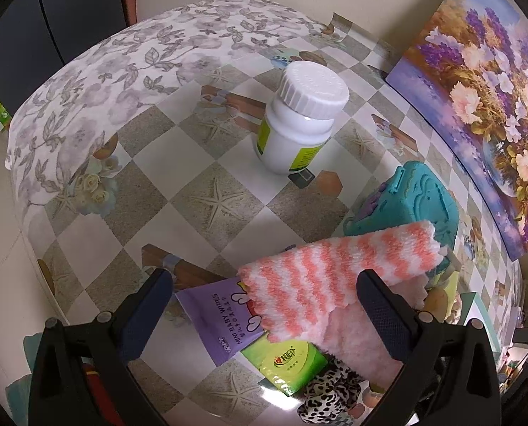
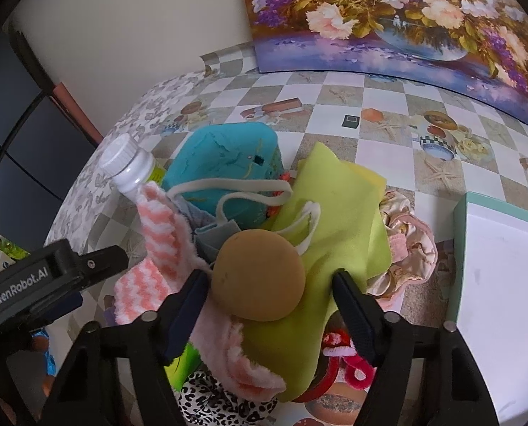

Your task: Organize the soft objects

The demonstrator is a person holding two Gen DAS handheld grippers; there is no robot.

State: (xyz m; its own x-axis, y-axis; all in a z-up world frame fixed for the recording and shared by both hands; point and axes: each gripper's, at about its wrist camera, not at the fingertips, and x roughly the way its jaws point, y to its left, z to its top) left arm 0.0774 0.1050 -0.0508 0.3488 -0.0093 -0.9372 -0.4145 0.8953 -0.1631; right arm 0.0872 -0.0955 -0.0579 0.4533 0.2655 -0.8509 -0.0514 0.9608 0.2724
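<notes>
Soft objects are still heaped together on the checkered tablecloth, so by the look of it your sorting has barely begun. Your right gripper hangs over the pile with its jaws apart; the tan round sponge sits between them, its left edge right at the left pad, and I cannot tell whether that pad touches it, while the right pad is clear of it, so nothing is gripped yet. Under and beyond that sponge lies the lime-green cloth, with a cream scrunchie off to the right of the claw and a teal pouch further ahead. The pink striped fuzzy sock runs to the left of the right claw and, in the left wrist view, lies across the space between the open fingers of your left gripper, which holds nothing either. Beneath the sock there you have a purple wipes pack and a green tissue pack, and a leopard-print fabric nearest the camera. A white pill bottle stands well ahead of the left claw, clearly not a soft item. The pale tray to the right of the right claw looks bare where visible, perhaps the destination; everything remains to be moved.
</notes>
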